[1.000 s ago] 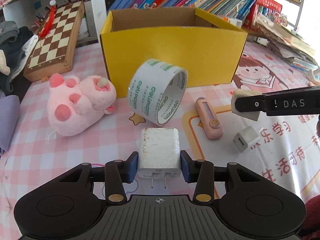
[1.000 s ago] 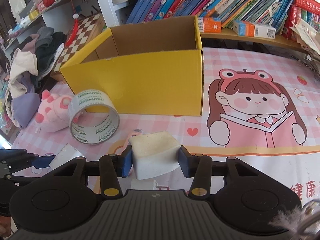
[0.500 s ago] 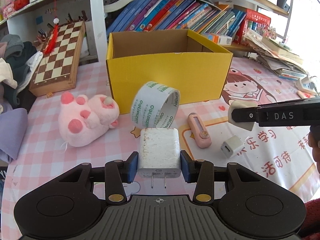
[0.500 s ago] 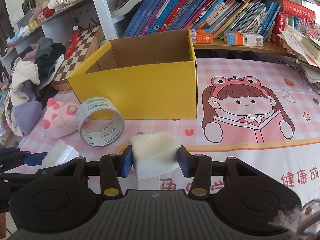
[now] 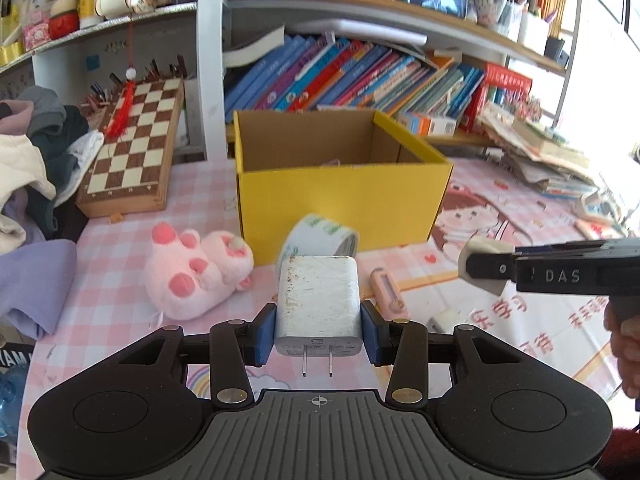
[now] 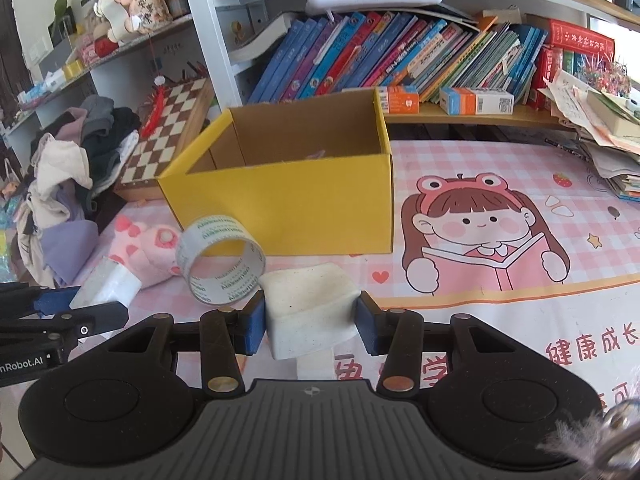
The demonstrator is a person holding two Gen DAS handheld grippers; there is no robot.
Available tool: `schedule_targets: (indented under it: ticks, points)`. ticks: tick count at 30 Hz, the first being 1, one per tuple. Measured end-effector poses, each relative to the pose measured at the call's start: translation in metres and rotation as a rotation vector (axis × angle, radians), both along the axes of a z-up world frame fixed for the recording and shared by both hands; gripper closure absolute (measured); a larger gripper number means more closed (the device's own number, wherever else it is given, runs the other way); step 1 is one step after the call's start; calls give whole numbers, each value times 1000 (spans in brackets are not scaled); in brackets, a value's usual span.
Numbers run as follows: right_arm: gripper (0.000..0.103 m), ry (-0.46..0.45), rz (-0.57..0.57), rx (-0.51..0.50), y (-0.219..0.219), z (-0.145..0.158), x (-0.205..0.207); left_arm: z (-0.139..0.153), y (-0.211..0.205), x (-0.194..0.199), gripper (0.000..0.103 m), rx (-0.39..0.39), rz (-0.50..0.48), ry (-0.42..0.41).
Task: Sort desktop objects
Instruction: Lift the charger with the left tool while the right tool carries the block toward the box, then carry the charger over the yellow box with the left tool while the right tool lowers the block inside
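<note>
Nearest the onlooker, the left gripper [image 5: 319, 330] is clenching a white charger [image 5: 318, 298] between its blue fingers [image 5: 264, 334], prongs pointing back toward the handle, the block riding clear above the worktop [image 5: 120, 280]. Beside it, the right gripper [image 6: 310, 322] is squeezing a white sponge [image 6: 310, 308], soft enough that its sides are bulging past the pads. Both loads are hanging in the air, short of the box.

Just beyond the fingers, a tape roll [image 6: 220, 260] is standing on edge against the yellow box [image 6: 288, 208]. A pink plush [image 5: 196, 272] is lying to its left, a pink cutter [image 5: 386, 290] to its right, and a small white cube [image 5: 444, 318] near the cutter, all on the pink checked cloth.

Farther back, the box is sitting open-topped, with something pinkish just showing inside; what it is cannot be made out. Behind it are a chessboard [image 5: 132, 148] and shelves of books [image 5: 360, 76].

By the look of it, the step in hand is the carry: two items lifted and heading for the box. The next move is calling for raising each gripper over the near wall, clearing the tape roll, and loosening the fingers only once the item is above the opening. The charger should drop cleanly; the sponge may cling to a pad as it springs back.
</note>
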State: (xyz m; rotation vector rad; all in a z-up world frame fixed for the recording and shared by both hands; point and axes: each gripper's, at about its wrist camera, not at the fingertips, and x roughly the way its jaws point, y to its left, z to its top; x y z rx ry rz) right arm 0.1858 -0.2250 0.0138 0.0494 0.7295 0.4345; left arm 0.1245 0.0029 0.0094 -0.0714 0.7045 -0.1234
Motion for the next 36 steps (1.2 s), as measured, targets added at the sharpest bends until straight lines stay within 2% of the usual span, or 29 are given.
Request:
schedule_targets:
  ticks: [6, 11, 22, 26, 36]
  points:
    - [60, -39, 22, 42, 3, 26, -7, 22, 9, -4, 61, -66, 6, -44]
    - [60, -84, 40, 65, 4, 49, -7, 45, 14, -3, 61, -73, -4, -114]
    - [60, -114, 68, 105, 2, 84, 21, 88, 14, 22, 61, -58, -26, -253]
    - [60, -152, 83, 95, 3, 98, 37, 103, 11, 36, 61, -16, -36, -299]
    - [60, -202, 121, 81, 8, 120, 85, 106, -6, 75, 61, 33, -66, -296]
